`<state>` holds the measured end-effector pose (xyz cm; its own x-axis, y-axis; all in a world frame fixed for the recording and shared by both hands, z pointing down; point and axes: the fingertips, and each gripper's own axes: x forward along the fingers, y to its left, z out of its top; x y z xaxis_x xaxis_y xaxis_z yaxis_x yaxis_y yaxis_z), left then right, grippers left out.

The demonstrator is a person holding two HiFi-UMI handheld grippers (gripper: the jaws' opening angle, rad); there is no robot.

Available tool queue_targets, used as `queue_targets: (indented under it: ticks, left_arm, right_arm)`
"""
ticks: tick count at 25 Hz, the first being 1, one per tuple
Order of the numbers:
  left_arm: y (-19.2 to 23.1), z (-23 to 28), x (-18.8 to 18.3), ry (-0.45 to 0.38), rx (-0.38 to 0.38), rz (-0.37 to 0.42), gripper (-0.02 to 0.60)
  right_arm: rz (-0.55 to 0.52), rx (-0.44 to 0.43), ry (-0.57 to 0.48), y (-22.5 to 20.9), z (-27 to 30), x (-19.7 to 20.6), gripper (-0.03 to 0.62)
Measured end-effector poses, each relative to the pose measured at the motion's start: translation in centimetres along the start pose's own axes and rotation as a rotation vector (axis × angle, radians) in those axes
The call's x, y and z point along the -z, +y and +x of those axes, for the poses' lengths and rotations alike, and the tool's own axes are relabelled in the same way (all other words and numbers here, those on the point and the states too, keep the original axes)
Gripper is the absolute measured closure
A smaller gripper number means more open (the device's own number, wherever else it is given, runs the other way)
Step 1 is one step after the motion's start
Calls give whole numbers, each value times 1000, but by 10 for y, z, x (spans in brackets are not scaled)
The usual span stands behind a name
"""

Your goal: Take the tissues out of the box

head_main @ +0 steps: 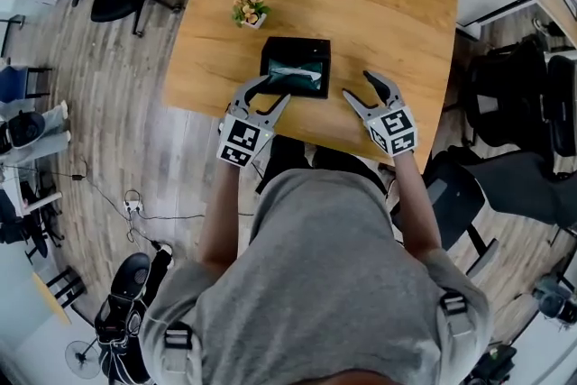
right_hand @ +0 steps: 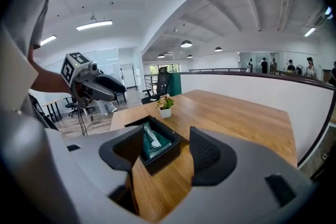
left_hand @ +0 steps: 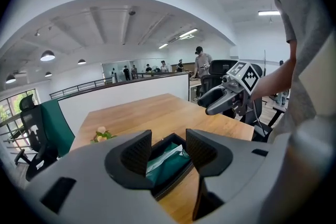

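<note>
Both claws spread and empty at the box

The left gripper [head_main: 270, 95] and right gripper [head_main: 359, 88] flank the near side of the black box [head_main: 317, 50]. The teal tissue pack [head_main: 296, 77] lies inside. Steady the box, pinch the white fold, then lift straight up.

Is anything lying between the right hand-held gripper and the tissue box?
No, just bare table between the right hand-held gripper and the tissue box; the head view and right gripper view both show it.
</note>
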<state>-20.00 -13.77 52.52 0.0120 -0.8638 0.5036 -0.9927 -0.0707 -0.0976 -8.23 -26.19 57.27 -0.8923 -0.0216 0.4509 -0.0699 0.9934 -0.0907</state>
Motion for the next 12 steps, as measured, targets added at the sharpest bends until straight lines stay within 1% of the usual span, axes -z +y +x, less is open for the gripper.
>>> queue_targets:
  ticks: [5,7,10,12]
  left_arm:
    - [8,16,10,39,80,41,362]
    - [13,25,15,47,111,37,362]
    - [19,39,18,39,169,3,362]
    - [18,49,24,53,212,35,362]
  right_arm:
    - [33,51,32,-5,4,12,313]
    - [47,77,44,-9,5,15,313]
    - [81,108,46,-11,8,17,313]
    - [125,127,36,-10,11,19,313]
